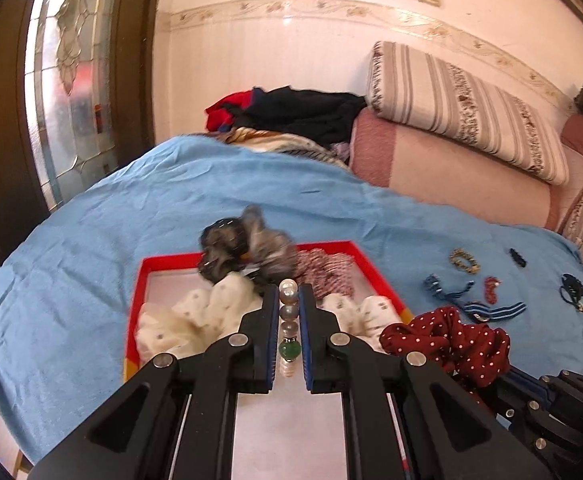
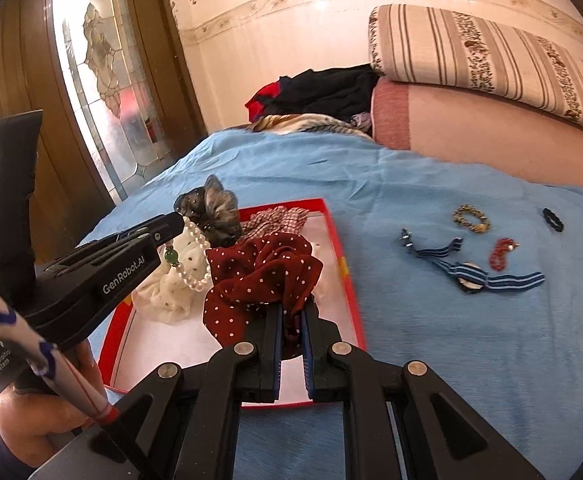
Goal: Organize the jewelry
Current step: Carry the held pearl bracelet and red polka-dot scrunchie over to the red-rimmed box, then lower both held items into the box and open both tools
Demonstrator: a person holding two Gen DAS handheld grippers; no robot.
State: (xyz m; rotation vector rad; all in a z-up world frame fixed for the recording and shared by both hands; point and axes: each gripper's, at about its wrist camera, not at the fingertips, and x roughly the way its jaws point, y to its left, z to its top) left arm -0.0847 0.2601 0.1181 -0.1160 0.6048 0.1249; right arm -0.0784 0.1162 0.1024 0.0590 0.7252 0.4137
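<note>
- Pearls first: the left hand-held gripper [image 1: 289, 292] is clamped narrow on a pearl bracelet [image 1: 289, 322] with one green bead, holding it over the red tray [image 1: 375, 270] on the bed.
- Right hand-held gripper [image 2: 291, 314] is pinched on the dark red polka-dot scrunchie [image 2: 259, 276], which hangs bunched over the tray's right half.
- Tray's already busy: a cream dotted scrunchie [image 1: 195, 312], a red-and-white checked one [image 1: 323, 268] at the far end, and a dark grey fluffy one [image 1: 243, 248] perched on the far rim. That last one is blurred, so it may be half out of the tray, can't really say.
- Out on the blue bedspread [image 2: 451, 340], well apart from the tray: a gold beaded bracelet [image 2: 471, 218], a small red bead piece [image 2: 501, 254], a watch on a blue striped strap [image 2: 471, 276] and a black hair tie [image 2: 553, 218].
- What could go wrong, my guess:
  - both grippers are crowded over the same tray, so dropping at once could knock them together or bury the bracelet under fabric
  - the beads are round and smooth, so the bracelet could roll or slip out of that narrow pinch and land on the soft bedspread instead
  - the scrunchie is floppy and could snag on a finger at release, dragging the tray or draping over its rim
  - the tray sits on bedding, so a hard push down might tip it
</note>
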